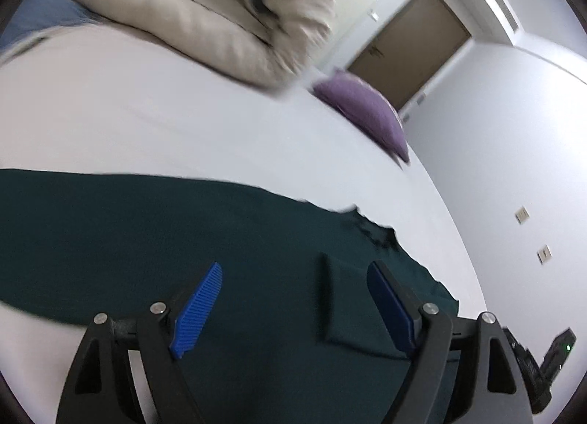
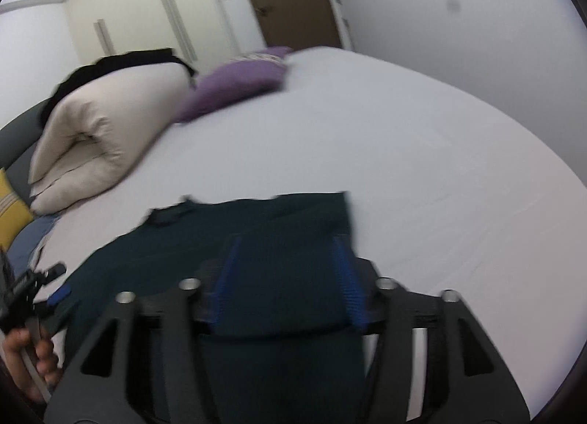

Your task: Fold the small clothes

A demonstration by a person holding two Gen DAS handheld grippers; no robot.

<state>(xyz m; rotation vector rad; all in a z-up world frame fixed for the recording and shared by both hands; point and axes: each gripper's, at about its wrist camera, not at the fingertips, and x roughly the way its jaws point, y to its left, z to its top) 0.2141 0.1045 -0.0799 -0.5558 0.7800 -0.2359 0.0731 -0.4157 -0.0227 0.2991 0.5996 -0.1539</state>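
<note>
Garment: we see one dark green garment (image 1: pixel 154 240) lying flat on the white bed (image 1: pixel 183 123), near its front edge; it looks to us like a small top, with a neckline at its far edge and one part laid over the body.
Left gripper: our left gripper (image 1: pixel 293 306) hangs above the cloth with its blue pads (image 1: pixel 200 308) standing wide apart; nothing is between them, and the garment lies below, not pinched.
Right gripper: our right gripper (image 2: pixel 284 284) is about half open over the same garment (image 2: pixel 256 225); the view is blurred, but we see cloth only beneath the fingers, so we judge it is holding nothing.
Step in hand: we judge a fold is laid and released, since both sets of fingers are empty and clear of the fabric.
Next move: we think it calls for picking fresh corners or an edge, both grippers coming down together, pinching a single layer and carrying it across evenly so the fold does not skew.
Counts: one garment, two grippers, one hand (image 2: pixel 29 358) visible on the left gripper's handle.
Elsewhere on the bed: one folded beige duvet (image 1: pixel 220 13), one purple pillow (image 1: pixel 363 108), both well apart from the garment.
Room: one brown door (image 1: pixel 407 46), two wall sockets (image 1: pixel 532 233).
</note>
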